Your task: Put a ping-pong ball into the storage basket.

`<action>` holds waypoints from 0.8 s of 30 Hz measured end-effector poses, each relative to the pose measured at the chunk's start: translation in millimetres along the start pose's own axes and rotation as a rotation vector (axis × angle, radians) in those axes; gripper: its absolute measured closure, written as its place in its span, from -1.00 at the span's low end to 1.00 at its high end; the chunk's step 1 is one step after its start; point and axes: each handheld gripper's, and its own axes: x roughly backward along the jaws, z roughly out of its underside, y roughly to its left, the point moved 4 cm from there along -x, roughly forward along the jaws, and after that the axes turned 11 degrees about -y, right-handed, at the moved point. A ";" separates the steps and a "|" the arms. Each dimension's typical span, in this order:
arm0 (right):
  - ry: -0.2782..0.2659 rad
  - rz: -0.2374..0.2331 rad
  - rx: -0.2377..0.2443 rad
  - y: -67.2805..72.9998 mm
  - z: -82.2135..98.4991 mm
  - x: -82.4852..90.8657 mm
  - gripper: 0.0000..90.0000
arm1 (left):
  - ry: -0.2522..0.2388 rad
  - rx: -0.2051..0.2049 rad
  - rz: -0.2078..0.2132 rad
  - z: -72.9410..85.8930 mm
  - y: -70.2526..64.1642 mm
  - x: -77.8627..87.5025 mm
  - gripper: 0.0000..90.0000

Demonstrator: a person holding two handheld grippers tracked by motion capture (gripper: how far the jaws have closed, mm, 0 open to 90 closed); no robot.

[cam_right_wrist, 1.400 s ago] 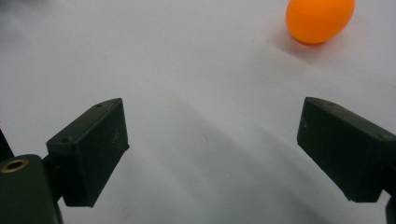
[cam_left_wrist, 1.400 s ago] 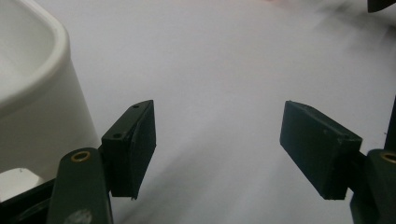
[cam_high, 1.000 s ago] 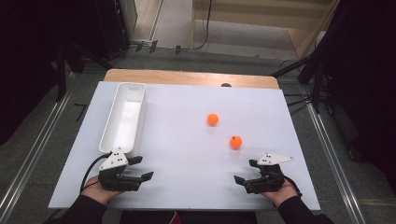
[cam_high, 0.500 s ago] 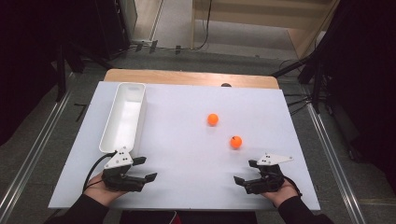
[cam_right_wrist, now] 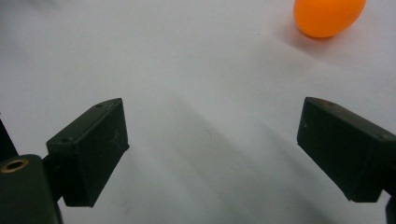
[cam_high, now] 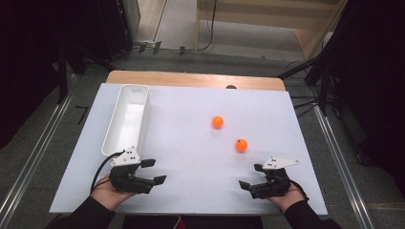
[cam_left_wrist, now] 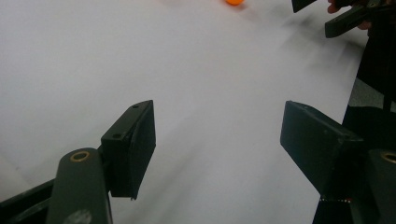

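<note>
Both tools, left tool point(cam_high: 155, 171) and right tool point(cam_high: 250, 177), rest empty, jaws apart, near the desk's point(cam_high: 191, 143) front edge; two orange balls point(cam_high: 218, 121) point(cam_high: 241, 145) lie mid-desk, none yet in the white tray point(cam_high: 109, 143) at left.

The two small orange balls point(cam_high: 218, 121) point(cam_high: 241, 145) look like smooth, slightly glossy plastic, and the long white rectangular tray point(cam_high: 111, 129) like smooth moulded plastic with a soft sheen. The table point(cam_high: 191, 143) has a matt white sheet top over a pale wooden board. The jaws of each black hand-held gripper point(cam_high: 154, 171) point(cam_high: 251, 176) look like matt hard plastic, faintly scuffed.

White table point(cam_high: 191, 143): tray point(cam_high: 125, 119), two balls point(cam_high: 218, 122).
</note>
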 end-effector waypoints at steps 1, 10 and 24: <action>0.000 0.000 0.000 0.0 0.0 0.0 -0.84 | -0.003 0.000 0.000 -1.0 -0.8 -0.8 -0.40; 0.003 -0.004 -0.003 0.6 0.2 0.1 -0.84 | -0.010 0.006 0.030 -8.0 -4.3 -5.9 -0.53; 0.005 -0.003 0.002 0.6 0.5 -0.3 -0.84 | -0.006 -0.008 0.040 -11.6 -7.4 -15.8 -0.93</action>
